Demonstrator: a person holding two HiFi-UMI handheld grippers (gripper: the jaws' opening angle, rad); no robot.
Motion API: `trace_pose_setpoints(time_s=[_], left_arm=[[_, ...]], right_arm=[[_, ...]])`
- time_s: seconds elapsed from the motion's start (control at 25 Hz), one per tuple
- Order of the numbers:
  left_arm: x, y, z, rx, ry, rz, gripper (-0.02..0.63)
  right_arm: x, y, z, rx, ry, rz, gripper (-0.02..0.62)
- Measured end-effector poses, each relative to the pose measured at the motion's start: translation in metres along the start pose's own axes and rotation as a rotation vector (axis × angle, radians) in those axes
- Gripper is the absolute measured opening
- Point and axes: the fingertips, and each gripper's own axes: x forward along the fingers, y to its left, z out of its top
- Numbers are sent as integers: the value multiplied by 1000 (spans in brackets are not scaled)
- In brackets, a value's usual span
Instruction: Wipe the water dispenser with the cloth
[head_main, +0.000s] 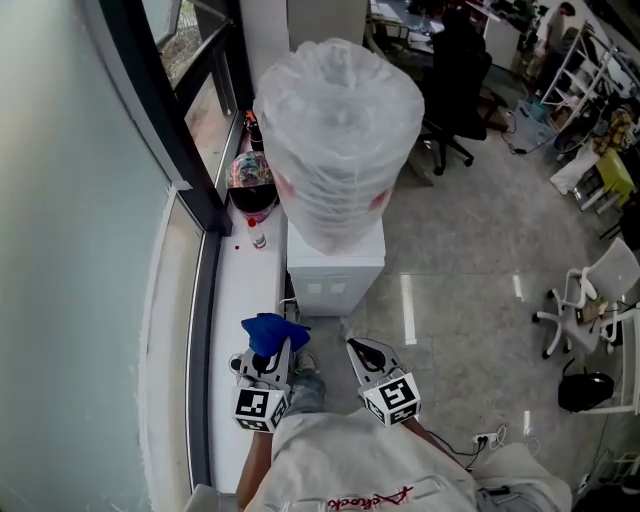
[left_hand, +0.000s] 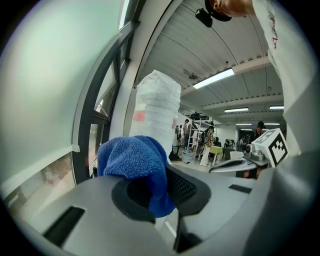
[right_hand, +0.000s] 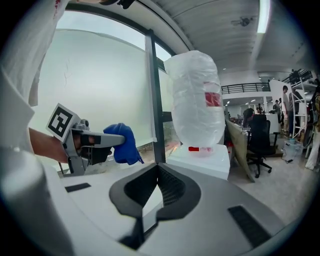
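Before the water dispenser (head_main: 335, 275), left gripper (head_main: 271, 349) pinches the cloth (head_main: 270, 328) — right gripper (head_main: 362, 348) closed (empty) — wiping apparently unstarted.

Soft daylight comes through the frosted window (head_main: 70, 200) along the left, so the scene is evenly bright and the shadows are faint. A ceiling light reflects as a pale streak on the glossy floor (head_main: 408, 310). Both gripper views are fisheye, with black corners, a bowed window frame (left_hand: 107, 85) and strip lights (left_hand: 214, 78) glaring overhead. The near body of the left gripper (left_hand: 160, 192) is soft, while the blue cloth (left_hand: 132, 160) is crisp.
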Motion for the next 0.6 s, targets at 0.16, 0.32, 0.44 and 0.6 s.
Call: trace_pose_setpoints(time_s=[0.16, 0.32, 0.44, 0.6], left_arm=[[32, 36, 19, 3, -12, -3, 58], [67, 72, 37, 18, -18, -19, 58], [92, 95, 48, 34, -20, -37, 58], [125, 120, 62, 54, -26, -59, 58]], right_arm=[[40, -10, 19, 2, 1, 5, 14], [77, -23, 36, -2, 3, 0, 14], [100, -34, 48, 1, 0, -17, 15], [126, -50, 59, 5, 1, -39, 14]])
